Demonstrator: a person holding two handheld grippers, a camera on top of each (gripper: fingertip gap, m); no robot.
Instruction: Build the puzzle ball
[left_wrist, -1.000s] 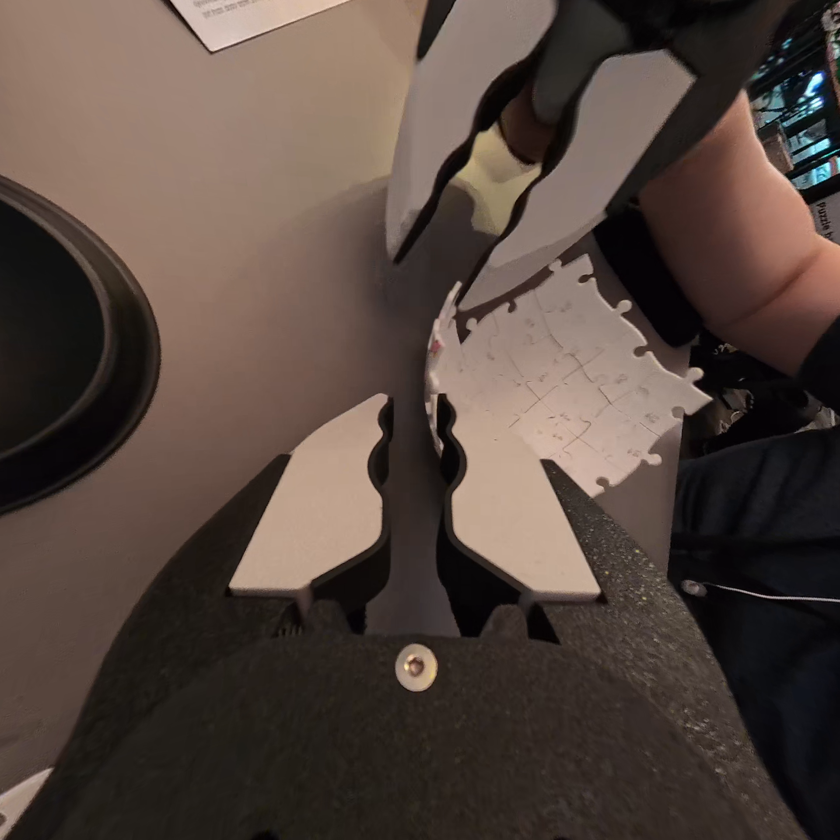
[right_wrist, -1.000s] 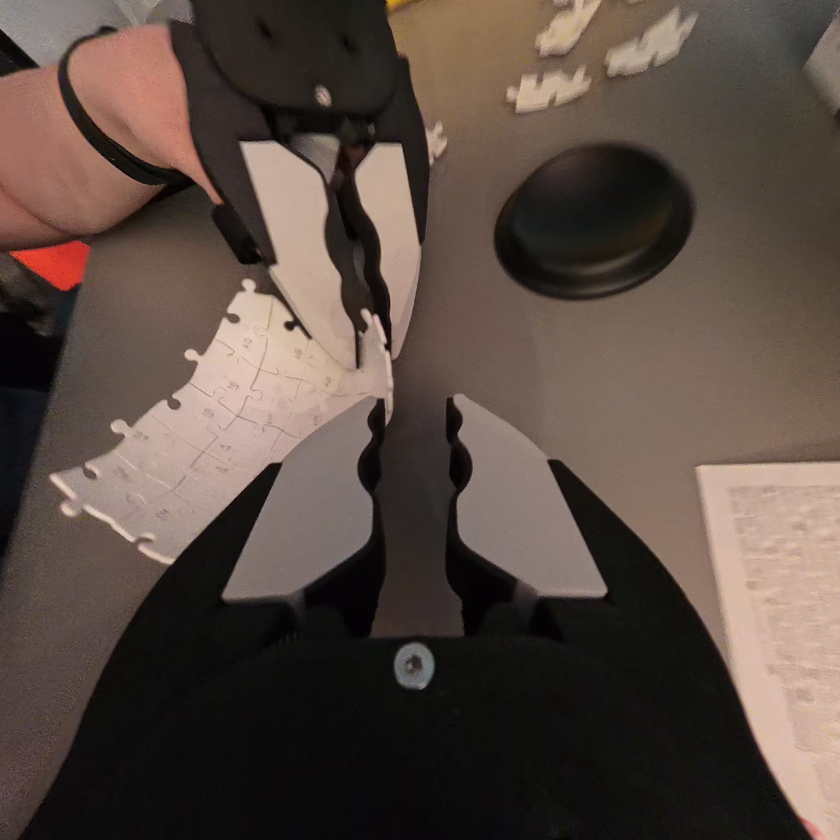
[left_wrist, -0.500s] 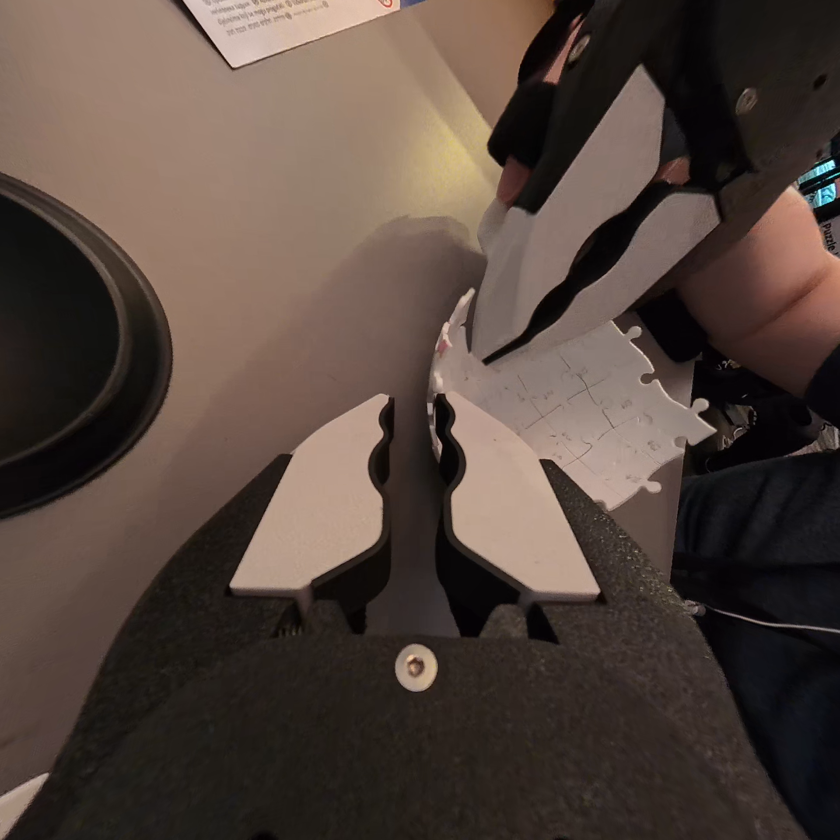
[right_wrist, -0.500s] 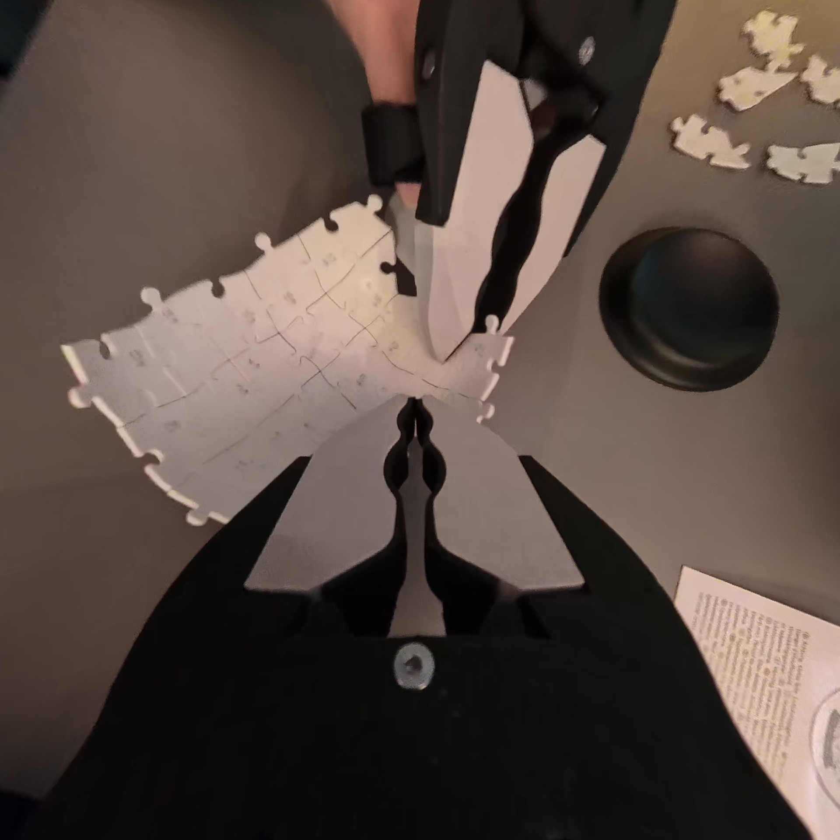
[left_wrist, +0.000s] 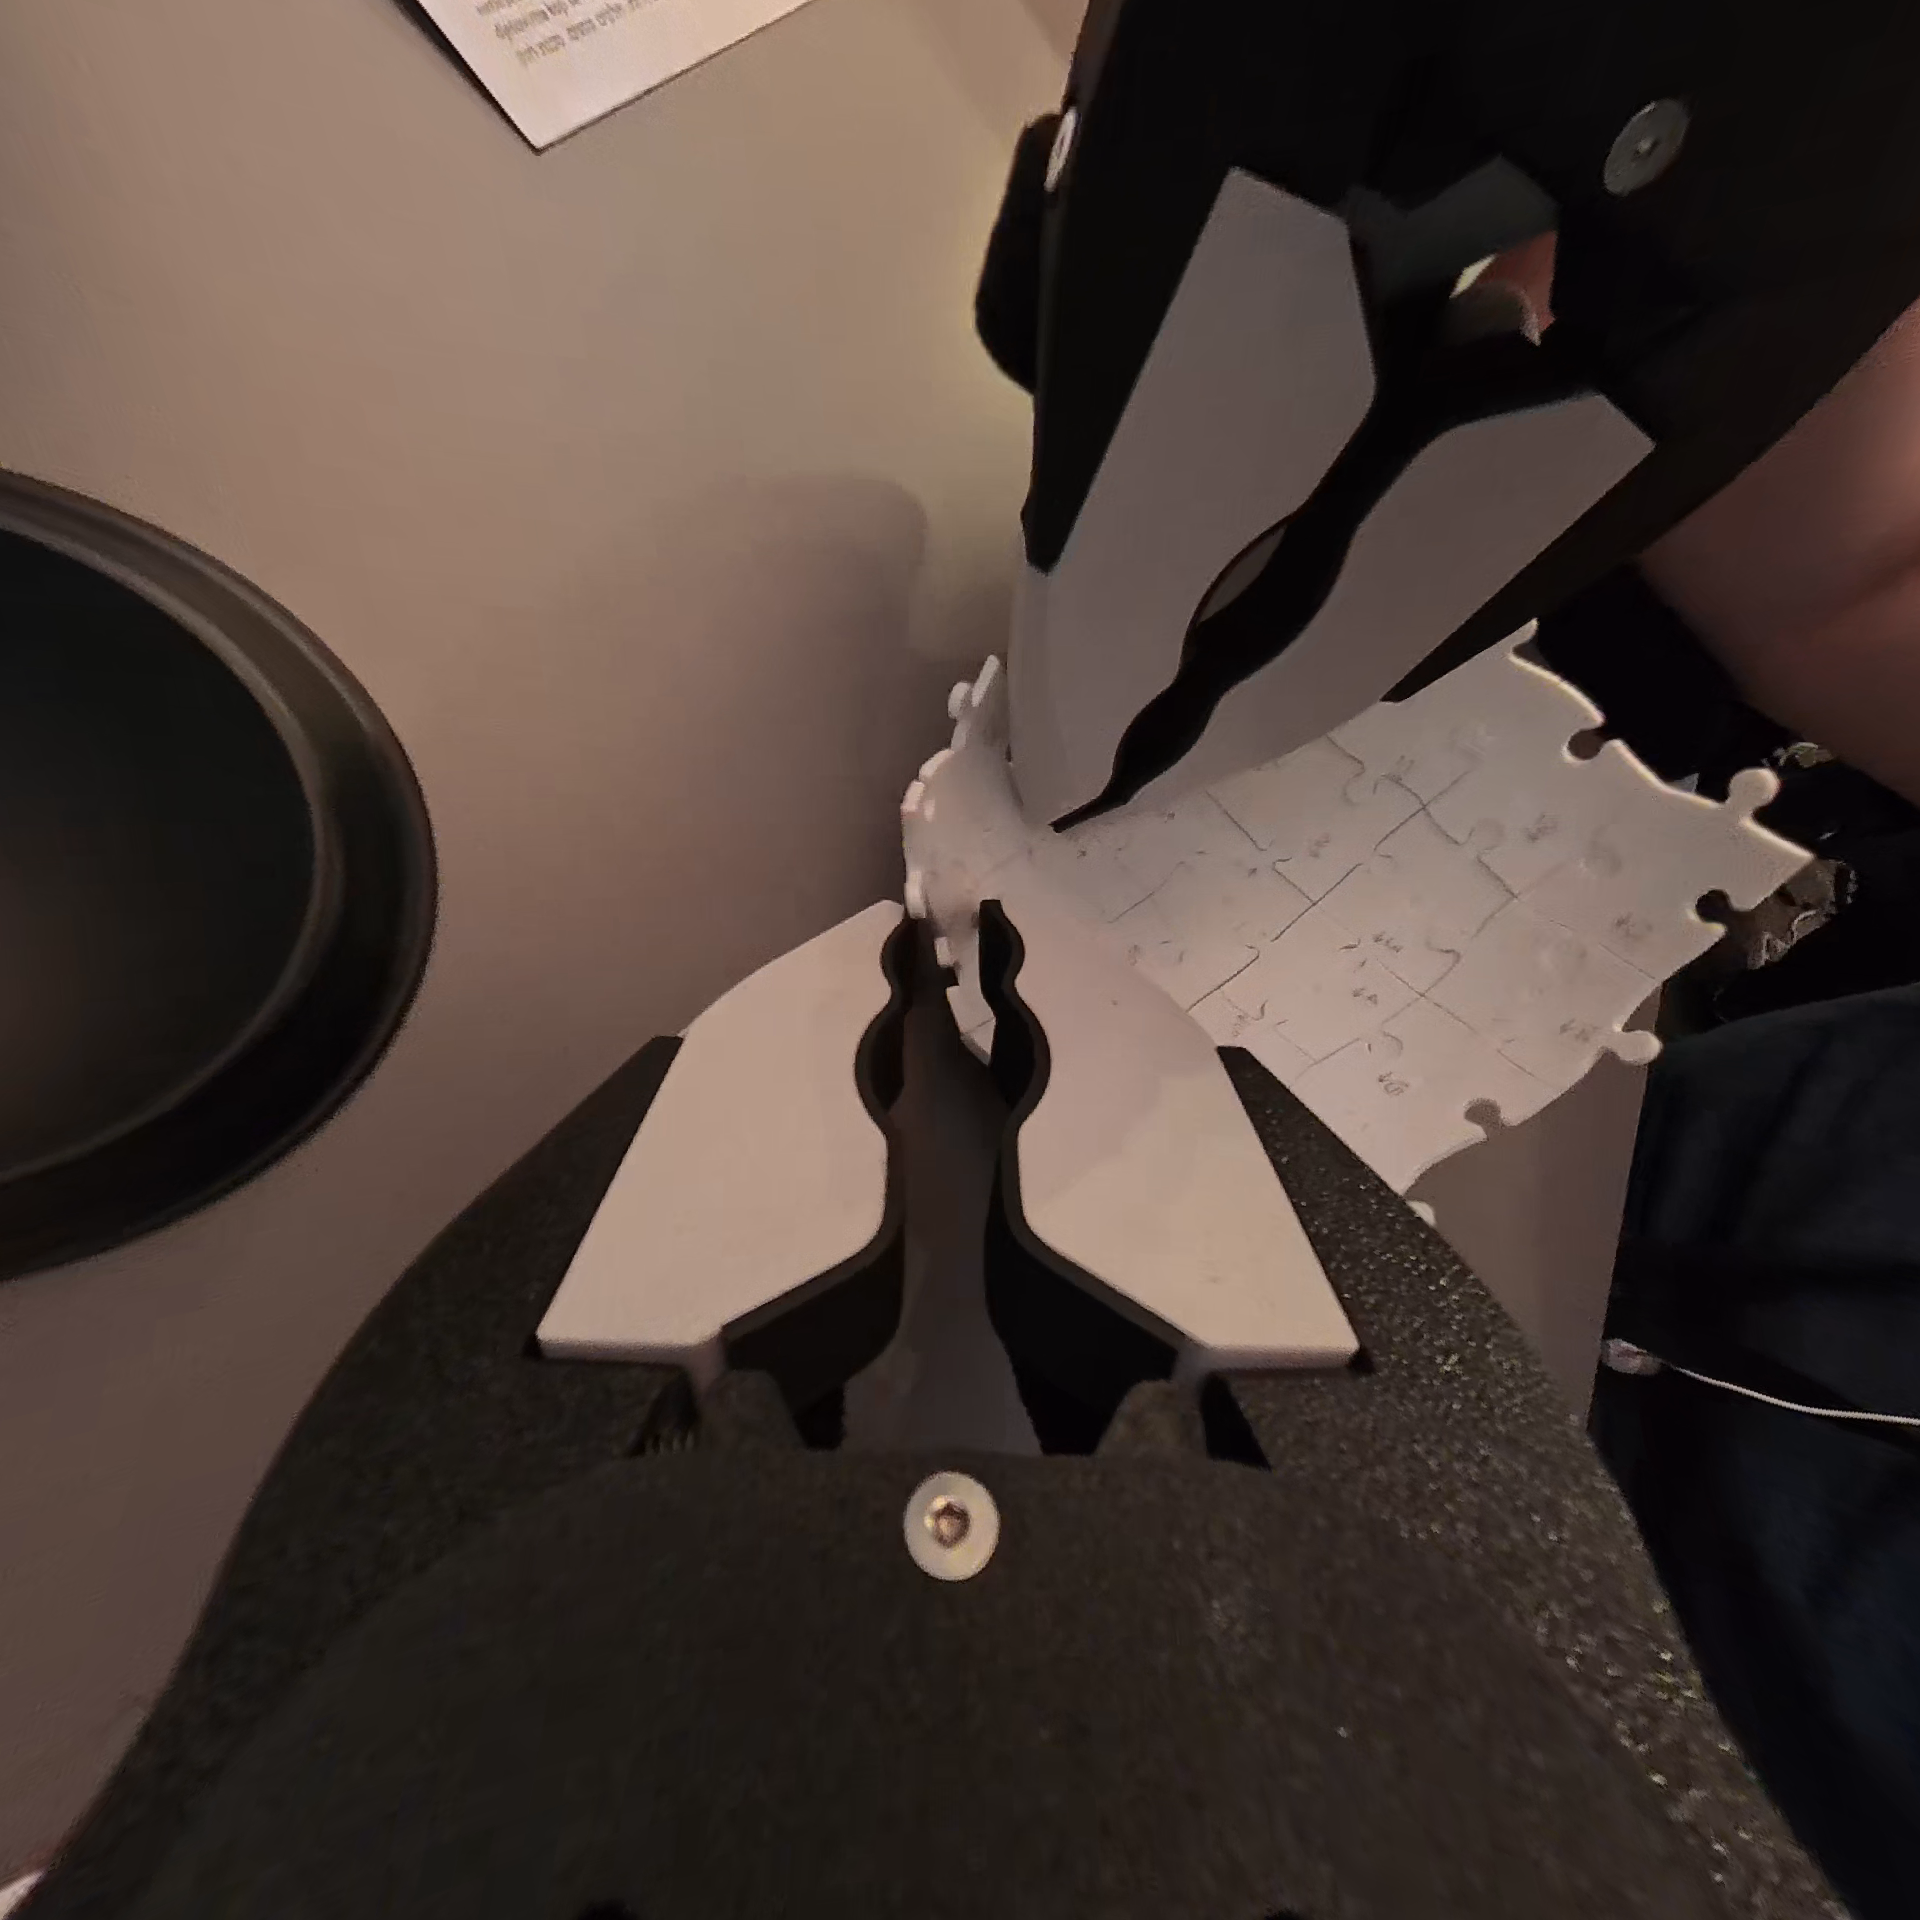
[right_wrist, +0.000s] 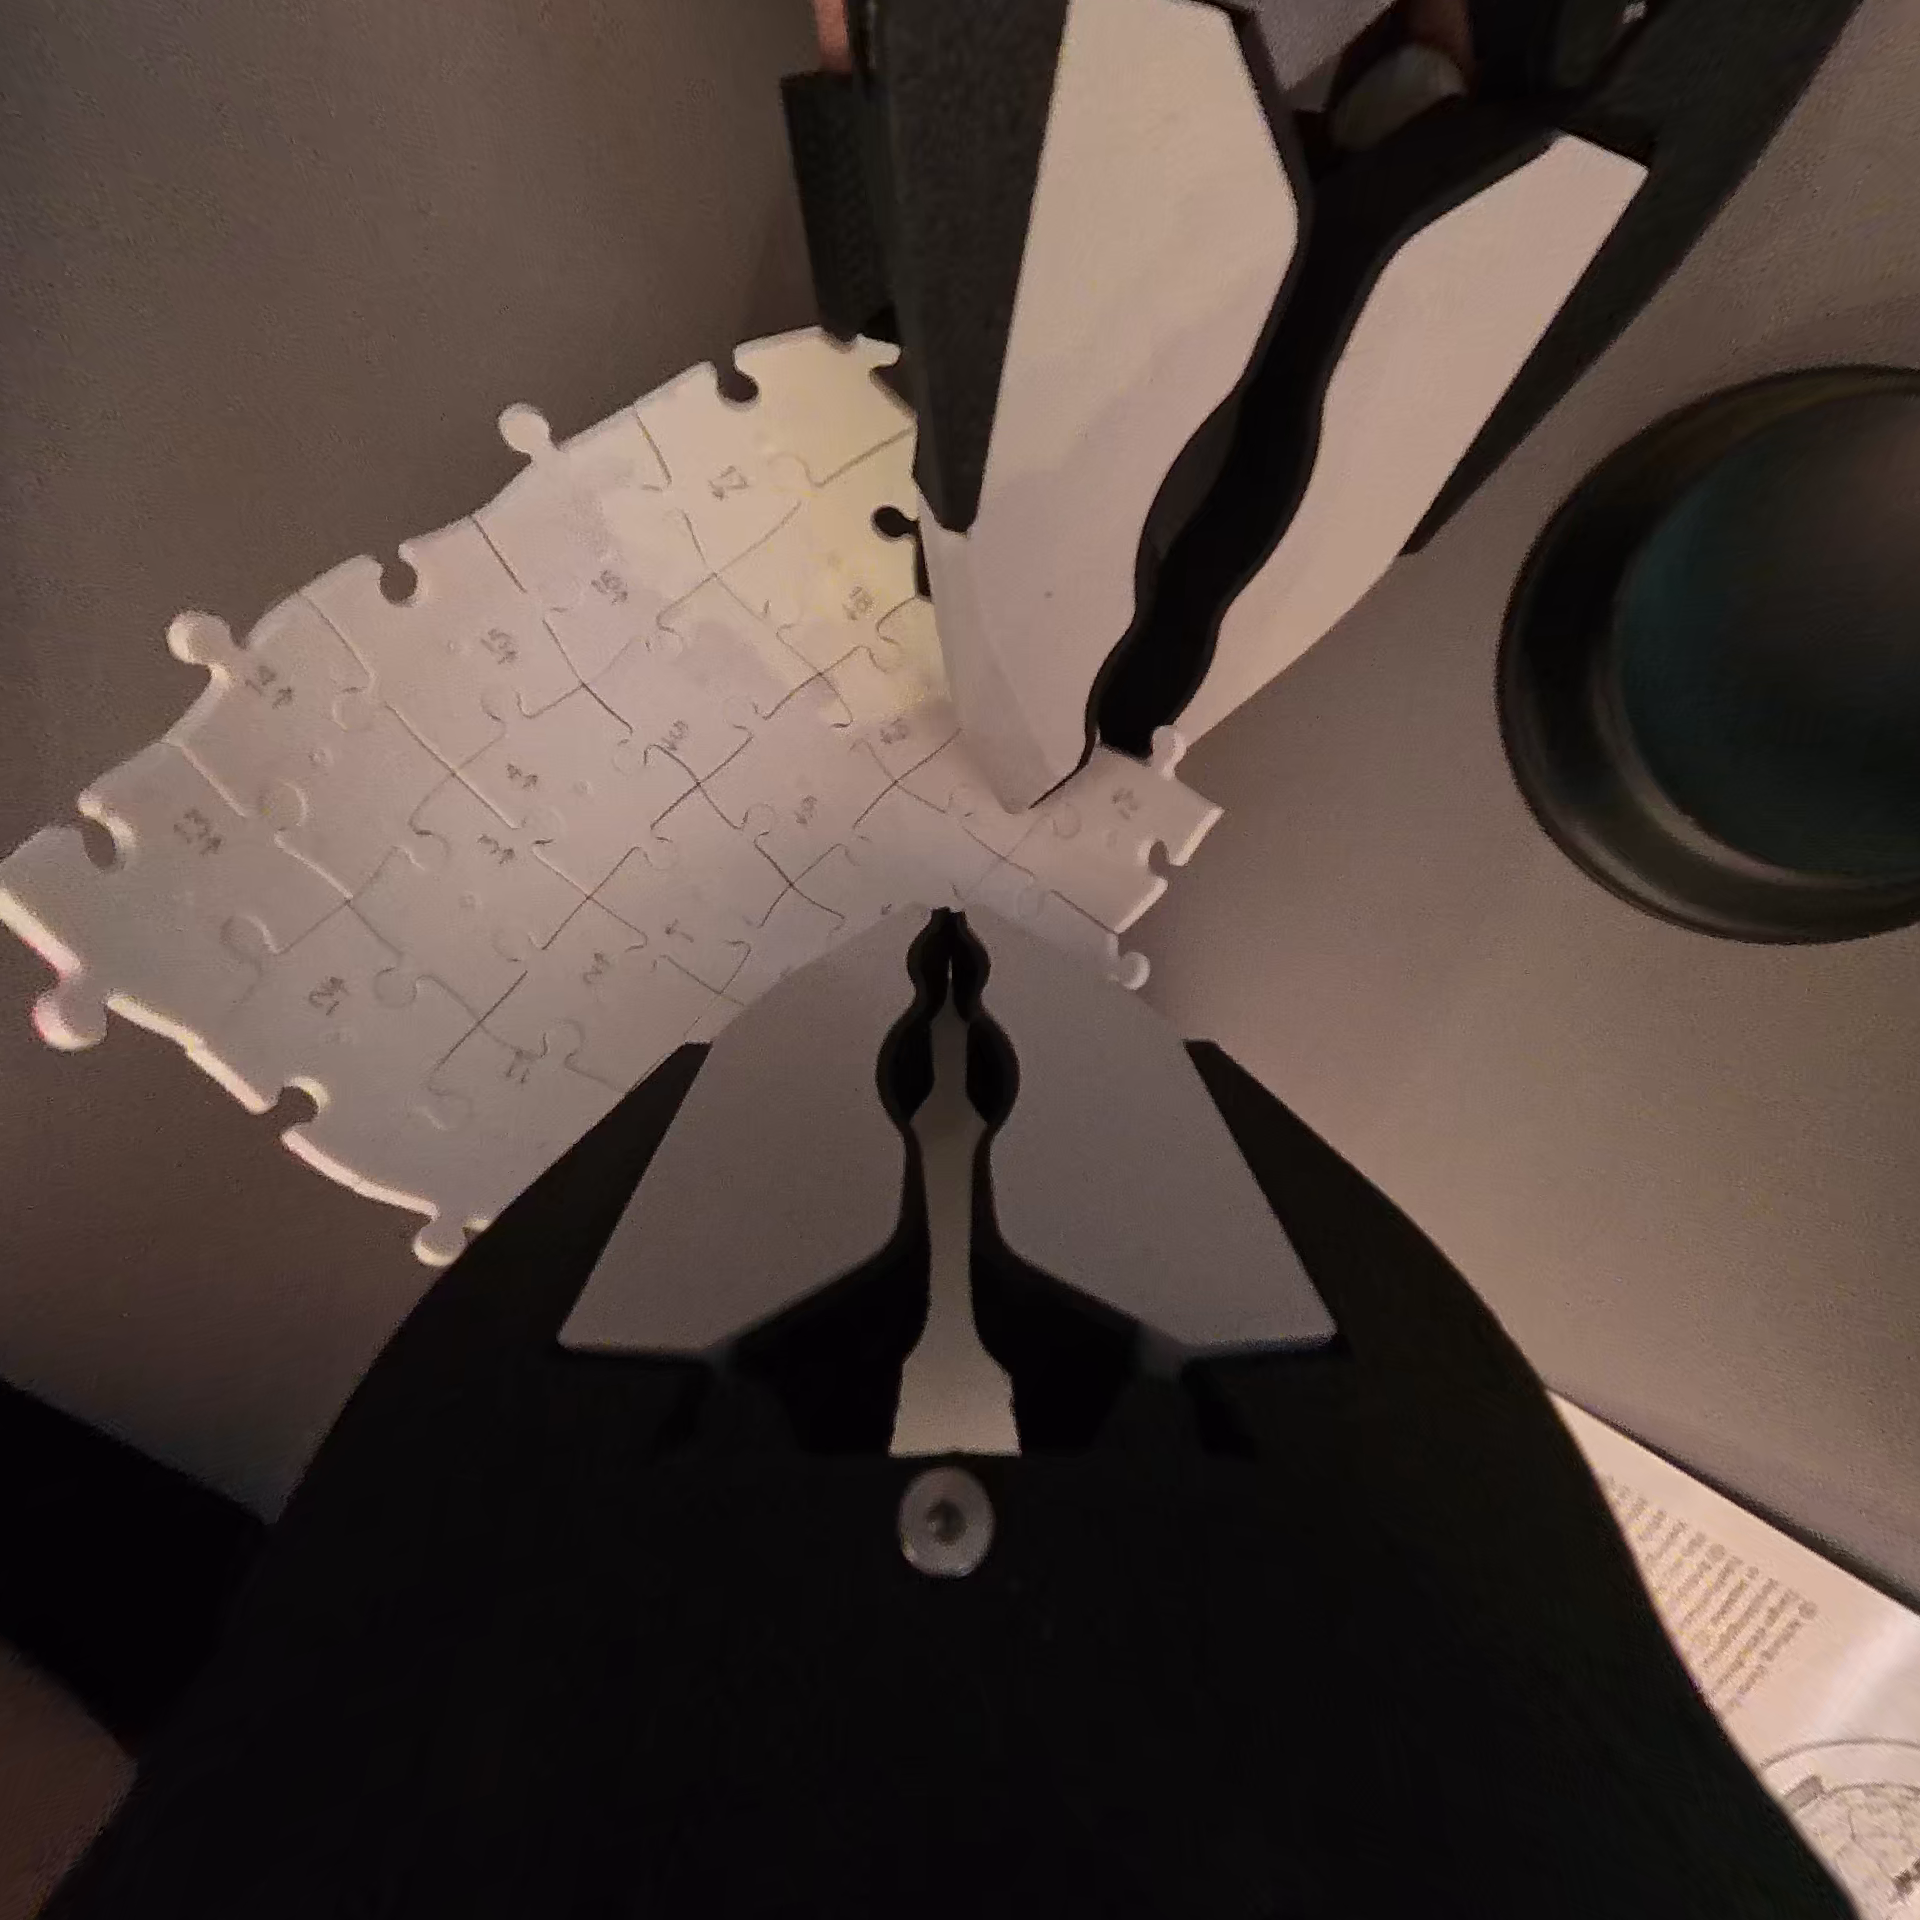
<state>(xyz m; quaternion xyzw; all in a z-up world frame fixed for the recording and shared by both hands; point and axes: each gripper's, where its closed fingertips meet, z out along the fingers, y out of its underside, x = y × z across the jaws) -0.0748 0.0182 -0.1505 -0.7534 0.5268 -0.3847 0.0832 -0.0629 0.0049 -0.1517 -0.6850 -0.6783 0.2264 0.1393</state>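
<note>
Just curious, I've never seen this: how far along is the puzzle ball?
Done: many pieces joined into one white sheet. In hand: the left tool and right tool both pinch its narrow end. Remaining: it is only a patch, not a closed ball.

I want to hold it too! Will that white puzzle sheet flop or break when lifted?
Probably bendy, not floppy: the puzzle sheet curves yet sticks out unsupported from the left gripper and right gripper pinching one end. It looks thin, so likely light. Its many seams might pop apart.

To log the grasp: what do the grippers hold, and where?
Both hold the joined puzzle sheet near its narrow end, left gripper and right gripper pinching opposite edges.
</note>
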